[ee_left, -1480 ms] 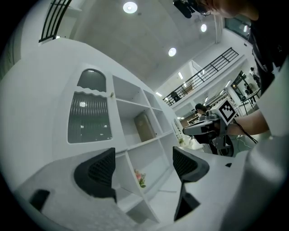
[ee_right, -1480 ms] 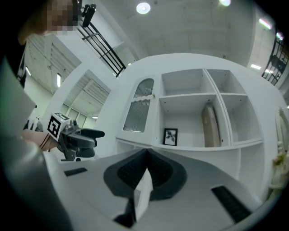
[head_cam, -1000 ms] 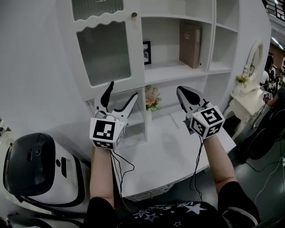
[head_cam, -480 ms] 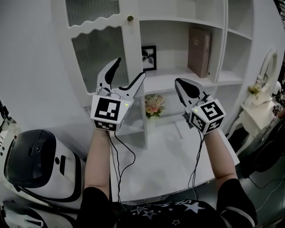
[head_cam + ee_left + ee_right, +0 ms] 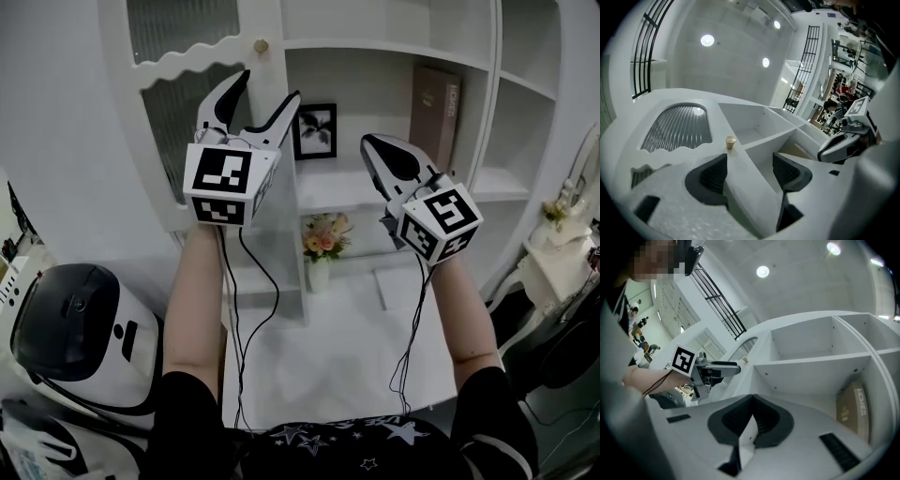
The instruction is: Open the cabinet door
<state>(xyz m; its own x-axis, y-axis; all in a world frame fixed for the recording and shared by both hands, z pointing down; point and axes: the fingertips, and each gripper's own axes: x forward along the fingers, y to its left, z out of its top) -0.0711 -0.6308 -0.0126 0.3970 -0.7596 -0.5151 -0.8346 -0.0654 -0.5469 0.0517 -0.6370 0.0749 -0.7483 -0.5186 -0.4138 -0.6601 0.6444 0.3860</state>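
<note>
The white cabinet door has a ribbed glass pane and stands closed, with a small brass knob on its right stile. My left gripper is raised in front of that stile, just below the knob and apart from it. It is open; its jaws have just been closing a little, with nothing between them. In the left gripper view the knob sits just beyond the left pad of this gripper. My right gripper is shut and empty before the open shelves; its pads meet.
Open shelves to the right of the door hold a framed picture and a book. A vase of flowers stands on the white desk top. A black-and-white machine sits at lower left.
Both grippers have risen towards the cabinet. The left one came up from the lower pane to just under the knob, and its jaws have narrowed slightly.
</note>
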